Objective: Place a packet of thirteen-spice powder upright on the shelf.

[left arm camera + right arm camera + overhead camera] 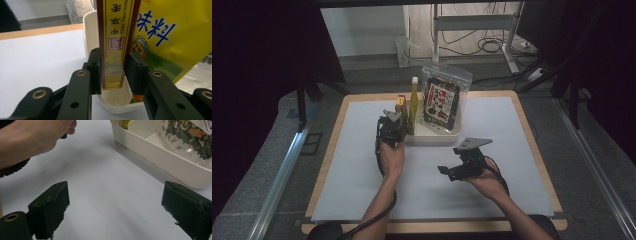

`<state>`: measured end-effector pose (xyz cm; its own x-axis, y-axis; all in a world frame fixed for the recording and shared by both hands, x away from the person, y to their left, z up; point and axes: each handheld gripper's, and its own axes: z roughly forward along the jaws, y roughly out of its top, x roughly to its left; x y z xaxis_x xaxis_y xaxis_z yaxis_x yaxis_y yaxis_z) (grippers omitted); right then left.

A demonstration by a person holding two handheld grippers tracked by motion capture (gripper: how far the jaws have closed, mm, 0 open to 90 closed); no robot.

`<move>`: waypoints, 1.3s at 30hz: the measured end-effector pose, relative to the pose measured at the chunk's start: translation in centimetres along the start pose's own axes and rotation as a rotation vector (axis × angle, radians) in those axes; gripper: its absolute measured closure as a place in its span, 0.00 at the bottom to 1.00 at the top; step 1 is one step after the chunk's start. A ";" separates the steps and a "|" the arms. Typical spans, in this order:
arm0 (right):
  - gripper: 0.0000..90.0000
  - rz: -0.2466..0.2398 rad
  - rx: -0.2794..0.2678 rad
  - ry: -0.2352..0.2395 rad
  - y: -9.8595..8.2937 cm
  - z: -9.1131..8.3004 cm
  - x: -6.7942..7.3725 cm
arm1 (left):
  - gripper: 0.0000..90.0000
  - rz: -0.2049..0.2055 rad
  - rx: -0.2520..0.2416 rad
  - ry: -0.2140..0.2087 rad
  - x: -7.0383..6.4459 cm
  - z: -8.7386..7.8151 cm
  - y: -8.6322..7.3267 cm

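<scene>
Left gripper [112, 72] is clamped on a slim yellow-brown box [115, 37], standing upright at the 9 o'clock end of the white tray [432, 137], beside a yellow packet [162, 35]. Right gripper [115, 212], jaws spread wide, holds nothing, at 5 o'clock from the tray.

A yellow box [114, 42] with dark red-brown edges, brown lettering and a red square seal is clamped between the black jaws of the left gripper [113, 72], beside a yellow bag [165, 35] printed with blue characters and a green patch. The bin [160, 157] is cream-white, and the clear packet [442, 100] in it is filled with dark green flakes flecked with red. The mat [362, 165] is pale grey-blue, framed by a light wooden table [532, 135].
</scene>
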<state>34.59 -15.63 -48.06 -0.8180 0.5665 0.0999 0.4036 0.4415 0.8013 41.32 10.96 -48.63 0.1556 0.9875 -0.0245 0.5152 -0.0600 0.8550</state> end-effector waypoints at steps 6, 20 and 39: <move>0.09 0.001 0.003 0.002 -0.1 0.1 -0.1 | 0.75 0.010 -0.001 0.009 -0.2 0.2 -0.2; 0.09 -0.004 0.003 -0.001 0.0 0.0 0.0 | 0.67 0.006 -0.006 -0.045 0.0 -0.3 -1.1; 0.09 -0.002 0.006 0.002 -0.1 0.1 -0.1 | 1.00 0.006 0.093 -0.100 0.9 1.0 -2.0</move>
<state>34.63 -15.66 -48.21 -0.8200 0.5637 0.0995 0.4041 0.4470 0.7980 41.30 11.78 -50.86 0.2404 0.9678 -0.0749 0.5888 -0.0840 0.8039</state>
